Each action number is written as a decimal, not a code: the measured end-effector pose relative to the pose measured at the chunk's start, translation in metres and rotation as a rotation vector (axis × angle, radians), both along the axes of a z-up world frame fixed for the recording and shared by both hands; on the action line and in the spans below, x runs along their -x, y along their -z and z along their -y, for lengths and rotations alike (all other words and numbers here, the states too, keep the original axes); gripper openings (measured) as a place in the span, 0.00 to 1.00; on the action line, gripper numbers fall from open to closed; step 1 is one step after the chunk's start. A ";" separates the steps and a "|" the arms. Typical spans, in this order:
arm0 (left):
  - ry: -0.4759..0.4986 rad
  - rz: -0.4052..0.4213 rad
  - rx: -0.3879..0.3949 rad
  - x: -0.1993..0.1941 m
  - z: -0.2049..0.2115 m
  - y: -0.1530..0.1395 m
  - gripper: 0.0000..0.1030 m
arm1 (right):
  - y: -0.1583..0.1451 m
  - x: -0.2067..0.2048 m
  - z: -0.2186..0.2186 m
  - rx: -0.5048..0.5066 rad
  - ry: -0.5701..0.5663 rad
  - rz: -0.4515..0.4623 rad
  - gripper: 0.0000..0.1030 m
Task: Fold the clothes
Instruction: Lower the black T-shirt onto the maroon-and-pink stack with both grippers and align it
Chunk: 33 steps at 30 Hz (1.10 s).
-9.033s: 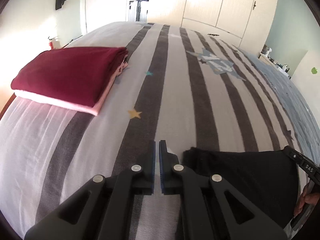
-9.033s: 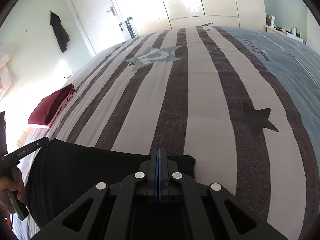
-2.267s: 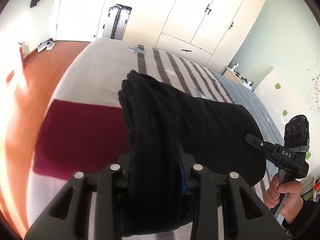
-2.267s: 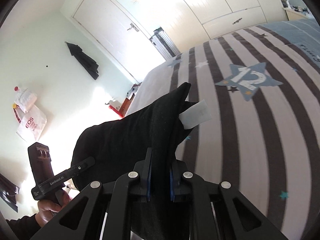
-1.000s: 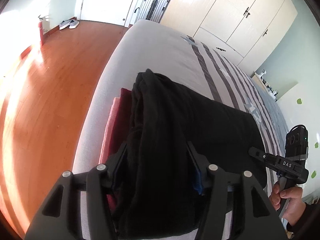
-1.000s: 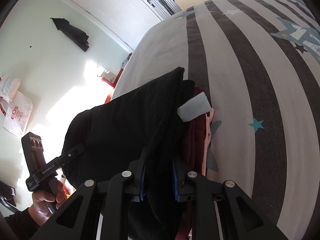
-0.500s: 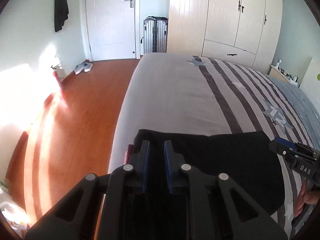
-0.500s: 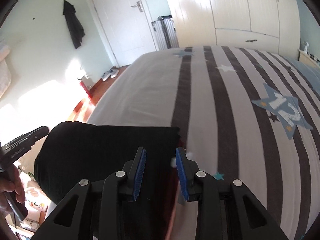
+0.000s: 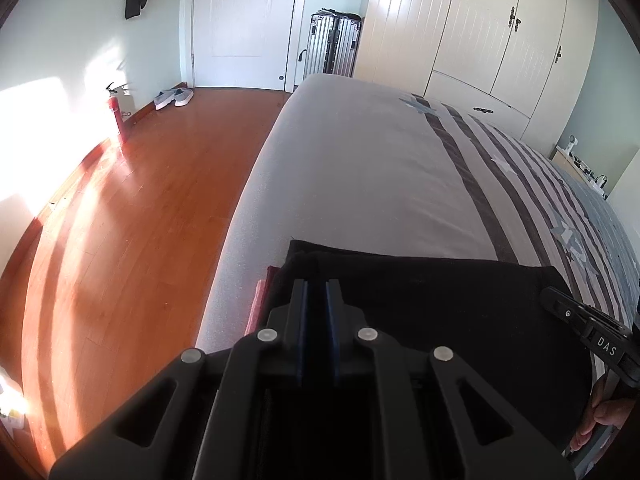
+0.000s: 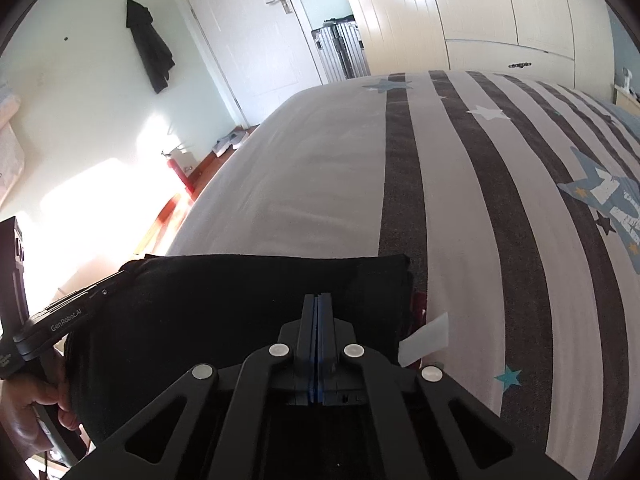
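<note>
A folded black garment [image 9: 440,312] lies flat on the bed, on top of a maroon and pink stack whose edge [image 9: 259,300] peeks out at its left. In the right wrist view the black garment [image 10: 240,304] hides most of the maroon cloth [image 10: 418,304], and a white tag [image 10: 424,338] sticks out at its right corner. My left gripper [image 9: 316,286] hovers over the garment's near left corner, jaws a slim gap apart with nothing gripped. My right gripper [image 10: 317,300] is shut, pads together and empty, over the garment's near right part.
The stack sits close to the bed's left edge, with wooden floor [image 9: 120,220] below. The striped bedspread [image 10: 500,200] stretches away to the right. A suitcase [image 9: 332,44], door and wardrobe stand at the far wall. A person's hand [image 10: 28,412] holds the left gripper's handle.
A second ago both grippers held the black garment above the stack. It now lies flat on the stack, let go. Both grippers have drawn back and closed, the right one last.
</note>
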<state>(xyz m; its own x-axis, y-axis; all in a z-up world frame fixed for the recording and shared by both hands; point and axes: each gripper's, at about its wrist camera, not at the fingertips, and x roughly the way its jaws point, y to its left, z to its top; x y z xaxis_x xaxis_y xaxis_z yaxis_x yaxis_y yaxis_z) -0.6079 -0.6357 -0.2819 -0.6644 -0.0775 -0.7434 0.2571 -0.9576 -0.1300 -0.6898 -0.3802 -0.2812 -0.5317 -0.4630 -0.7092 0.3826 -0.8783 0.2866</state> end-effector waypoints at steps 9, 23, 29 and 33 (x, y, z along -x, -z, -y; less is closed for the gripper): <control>-0.061 0.010 0.034 -0.006 0.024 -0.026 0.06 | -0.024 0.015 -0.033 -0.062 0.064 -0.041 0.05; 0.011 0.104 0.048 0.033 0.014 -0.011 0.02 | -0.008 0.030 -0.008 -0.056 0.040 0.067 0.00; -0.030 0.023 0.011 -0.012 0.036 -0.029 0.02 | -0.023 0.018 -0.041 -0.057 0.067 0.010 0.02; 0.076 -0.056 0.015 -0.044 0.000 -0.056 0.02 | -0.049 -0.028 -0.028 -0.016 -0.010 -0.083 0.02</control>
